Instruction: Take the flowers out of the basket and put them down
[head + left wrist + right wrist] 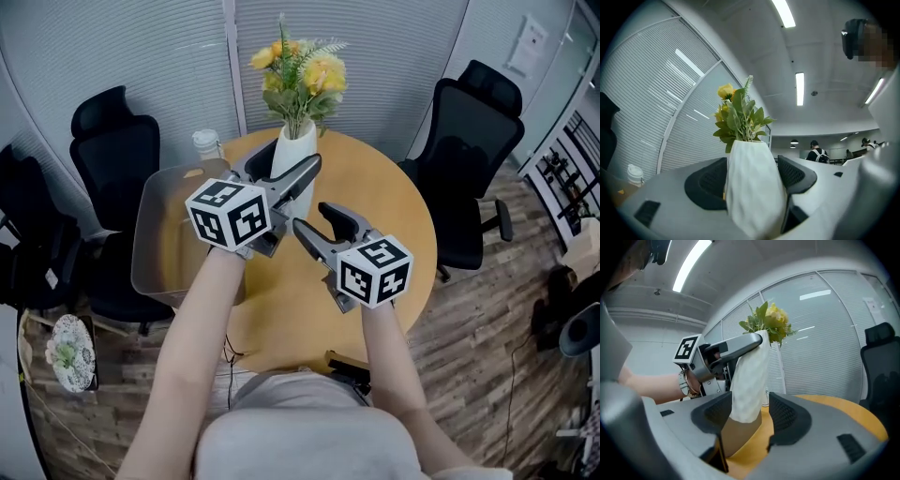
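Round wooden table (394, 220) is bearing a grey basket (155, 234) on its left side; just beside that, the left gripper (286, 167) is clamping the white vase (292, 145) of yellow flowers (302, 75) (the right gripper (314, 217) is holding its jaws apart, pressing nothing).

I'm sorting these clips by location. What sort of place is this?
Probably an office meeting corner: a round wooden table ringed by black swivel office chairs, walls of slatted blinds behind it, and long strip lights on the ceiling.
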`<state>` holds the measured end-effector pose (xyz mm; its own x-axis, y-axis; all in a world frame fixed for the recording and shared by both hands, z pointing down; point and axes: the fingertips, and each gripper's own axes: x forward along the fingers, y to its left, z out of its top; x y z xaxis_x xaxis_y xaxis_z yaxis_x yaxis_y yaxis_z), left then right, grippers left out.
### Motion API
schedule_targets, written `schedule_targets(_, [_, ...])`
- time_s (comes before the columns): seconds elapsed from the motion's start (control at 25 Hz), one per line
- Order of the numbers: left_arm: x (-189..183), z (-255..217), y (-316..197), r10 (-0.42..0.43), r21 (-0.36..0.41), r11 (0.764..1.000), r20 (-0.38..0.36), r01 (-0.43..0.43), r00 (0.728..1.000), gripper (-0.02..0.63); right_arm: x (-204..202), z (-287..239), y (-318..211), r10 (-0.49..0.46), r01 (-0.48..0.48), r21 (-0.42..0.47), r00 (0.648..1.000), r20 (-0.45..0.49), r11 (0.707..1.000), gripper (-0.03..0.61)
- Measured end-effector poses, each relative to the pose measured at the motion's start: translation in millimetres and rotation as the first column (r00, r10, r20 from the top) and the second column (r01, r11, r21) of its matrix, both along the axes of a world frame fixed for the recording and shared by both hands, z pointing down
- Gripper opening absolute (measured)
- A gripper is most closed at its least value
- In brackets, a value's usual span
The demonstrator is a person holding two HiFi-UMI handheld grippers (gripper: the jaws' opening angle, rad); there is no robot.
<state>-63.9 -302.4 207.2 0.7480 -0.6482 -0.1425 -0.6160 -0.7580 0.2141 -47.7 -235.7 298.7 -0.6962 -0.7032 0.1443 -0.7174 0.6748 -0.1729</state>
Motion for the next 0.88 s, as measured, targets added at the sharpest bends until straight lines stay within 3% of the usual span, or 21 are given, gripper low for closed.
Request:
schedule_targets(0.36, [57,-12,15,0.098,0.062,0.993,-0.013,-0.097,0.995,0.342,41,-3,7,-0.098,0.099,-0.035,0.995,0.024,0.994,0.252])
schedule_targets(0.52, [67,-16,13,0.092,0.064,0.994,-0.041,-0.09,0.995,0.342,49,5,7,-0.134,0.132,-0.046,0.991,-0.029,0.99,0.265])
schedule_targets(0.88, [87,-8,0,0.053,0.05,0.997,-0.037,-0.051,0.998,0.342,70,14,-11,-0.187,0.184,-0.055,0.982,-0.04,0.981,0.265])
